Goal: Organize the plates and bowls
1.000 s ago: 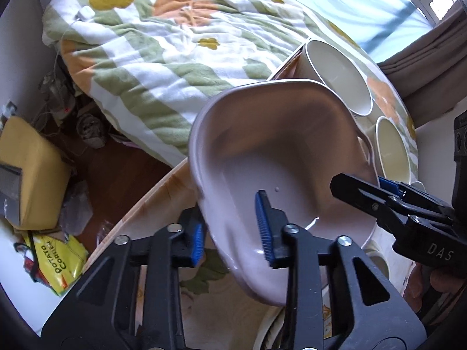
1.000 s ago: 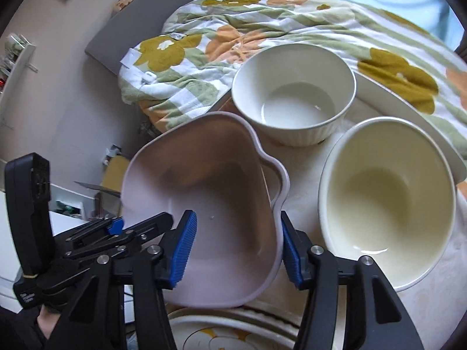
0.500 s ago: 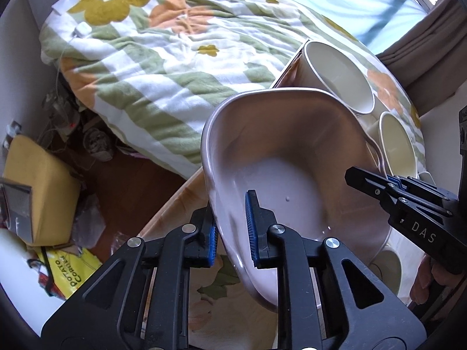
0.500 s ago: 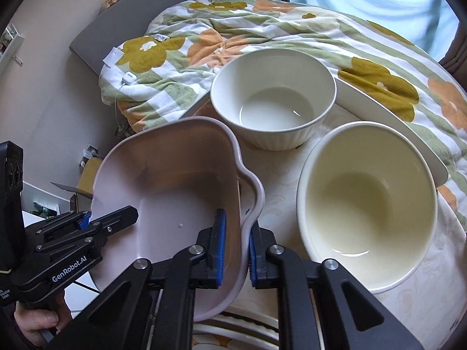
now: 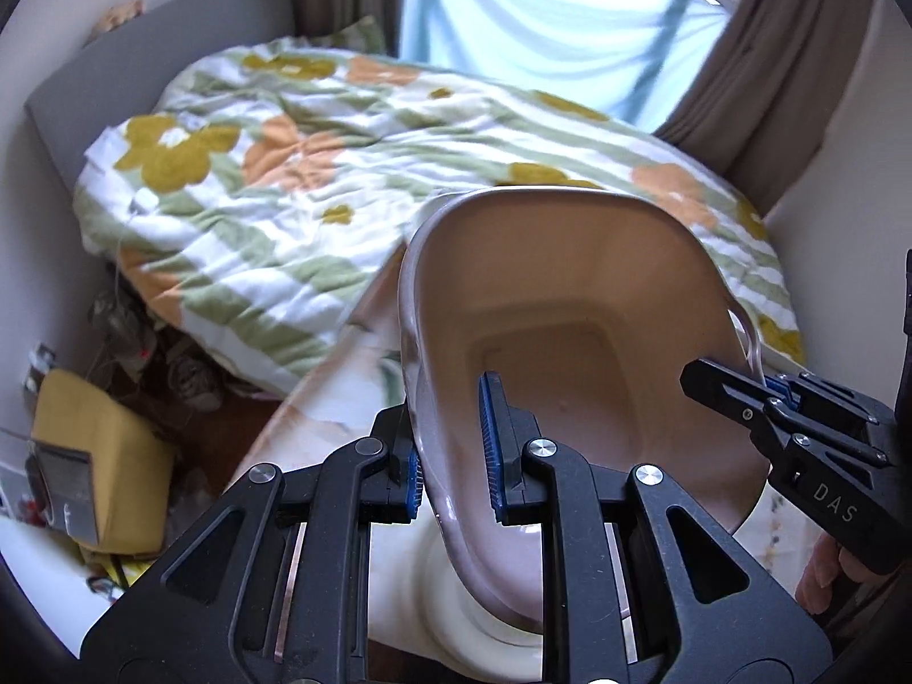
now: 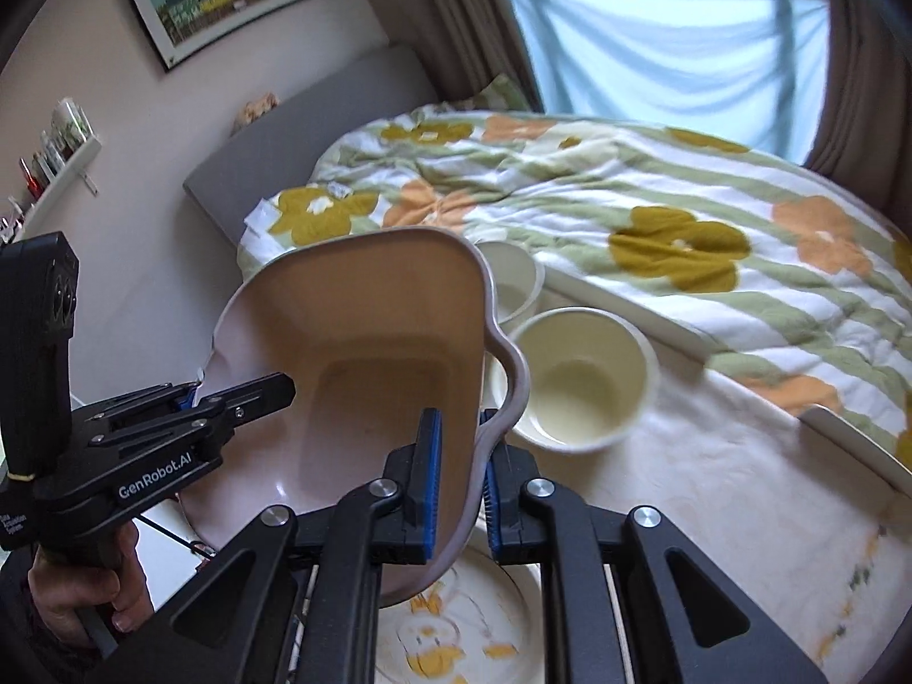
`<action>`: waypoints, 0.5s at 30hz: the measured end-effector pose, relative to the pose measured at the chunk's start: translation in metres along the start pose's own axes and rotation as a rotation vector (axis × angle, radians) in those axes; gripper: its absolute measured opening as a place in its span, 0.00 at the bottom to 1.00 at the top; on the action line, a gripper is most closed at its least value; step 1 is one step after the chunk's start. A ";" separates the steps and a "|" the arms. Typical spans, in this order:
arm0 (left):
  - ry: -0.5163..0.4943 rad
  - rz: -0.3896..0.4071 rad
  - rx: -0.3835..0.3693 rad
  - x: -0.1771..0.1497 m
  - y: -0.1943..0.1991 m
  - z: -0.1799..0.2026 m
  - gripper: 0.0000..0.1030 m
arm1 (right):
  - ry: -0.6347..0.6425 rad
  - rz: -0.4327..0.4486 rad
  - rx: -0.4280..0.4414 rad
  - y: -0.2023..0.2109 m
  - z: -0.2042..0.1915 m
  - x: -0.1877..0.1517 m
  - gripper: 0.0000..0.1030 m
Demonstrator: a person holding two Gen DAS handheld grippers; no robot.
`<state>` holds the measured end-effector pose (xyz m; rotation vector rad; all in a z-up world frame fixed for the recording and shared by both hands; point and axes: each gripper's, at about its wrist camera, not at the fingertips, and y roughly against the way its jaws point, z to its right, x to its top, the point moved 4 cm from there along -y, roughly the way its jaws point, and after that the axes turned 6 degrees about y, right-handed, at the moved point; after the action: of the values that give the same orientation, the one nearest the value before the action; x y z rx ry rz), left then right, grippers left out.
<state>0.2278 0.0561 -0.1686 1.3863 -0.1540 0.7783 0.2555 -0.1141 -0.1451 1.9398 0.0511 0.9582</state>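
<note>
A pinkish-mauve dish with a wavy rim (image 5: 570, 308) (image 6: 365, 342) is held tilted in the air by both grippers. My left gripper (image 5: 453, 444) is shut on its left rim. My right gripper (image 6: 459, 479) is shut on its right rim; it also shows in the left wrist view (image 5: 758, 393). Below on the table stand a cream bowl (image 6: 575, 382) and a white bowl (image 6: 513, 285), half hidden behind the dish. A patterned plate (image 6: 456, 638) lies under the dish.
The round table (image 6: 712, 513) has a pale cloth. A flowered quilt (image 6: 655, 216) covers the bed behind it. Floor clutter and a yellow box (image 5: 85, 456) sit at the left. A white dish (image 5: 467, 615) lies below the left gripper.
Both grippers closed on the dish rims and lifted the dish off the table, tilting it upward. The bowls now look farther below.
</note>
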 end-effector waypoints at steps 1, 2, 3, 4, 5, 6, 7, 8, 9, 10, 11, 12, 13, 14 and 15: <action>-0.018 0.007 -0.011 -0.003 0.007 0.013 0.14 | -0.008 0.014 -0.015 0.015 0.005 -0.006 0.12; -0.042 0.012 -0.024 -0.008 0.013 0.029 0.14 | -0.016 0.028 -0.033 0.031 0.010 -0.012 0.12; -0.064 0.015 -0.041 -0.014 0.020 0.045 0.14 | -0.027 0.045 -0.054 0.046 0.016 -0.019 0.12; -0.083 0.018 -0.062 -0.020 0.026 0.060 0.14 | -0.040 0.059 -0.074 0.061 0.021 -0.026 0.12; -0.103 0.015 -0.086 -0.027 0.030 0.076 0.14 | -0.055 0.070 -0.095 0.075 0.027 -0.034 0.12; -0.118 0.009 -0.104 -0.034 0.033 0.090 0.14 | -0.075 0.082 -0.118 0.090 0.034 -0.043 0.12; -0.134 0.002 -0.127 -0.042 0.035 0.105 0.14 | -0.096 0.088 -0.140 0.101 0.040 -0.053 0.12; -0.150 -0.007 -0.149 -0.050 0.036 0.120 0.14 | -0.117 0.088 -0.165 0.112 0.046 -0.063 0.12; -0.173 -0.019 -0.170 -0.060 0.037 0.136 0.14 | -0.141 0.090 -0.193 0.123 0.053 -0.074 0.12; -0.198 -0.031 -0.189 -0.070 0.036 0.152 0.14 | -0.165 0.091 -0.220 0.132 0.059 -0.084 0.12; -0.217 -0.046 -0.209 -0.080 0.034 0.167 0.14 | -0.189 0.089 -0.244 0.139 0.065 -0.094 0.12; -0.232 -0.064 -0.227 -0.089 0.032 0.179 0.14 | -0.218 0.087 -0.267 0.147 0.073 -0.106 0.12; -0.249 -0.082 -0.245 -0.099 0.028 0.192 0.14 | -0.249 0.085 -0.286 0.154 0.081 -0.118 0.12; -0.263 -0.100 -0.263 -0.110 0.024 0.205 0.14 | -0.275 0.082 -0.300 0.160 0.087 -0.128 0.12; -0.279 -0.125 -0.282 -0.121 0.018 0.217 0.14 | -0.302 0.079 -0.315 0.164 0.095 -0.139 0.12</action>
<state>0.2005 -0.1916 -0.1709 1.2164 -0.3763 0.4373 0.1645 -0.3301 -0.1280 1.7791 -0.3334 0.6683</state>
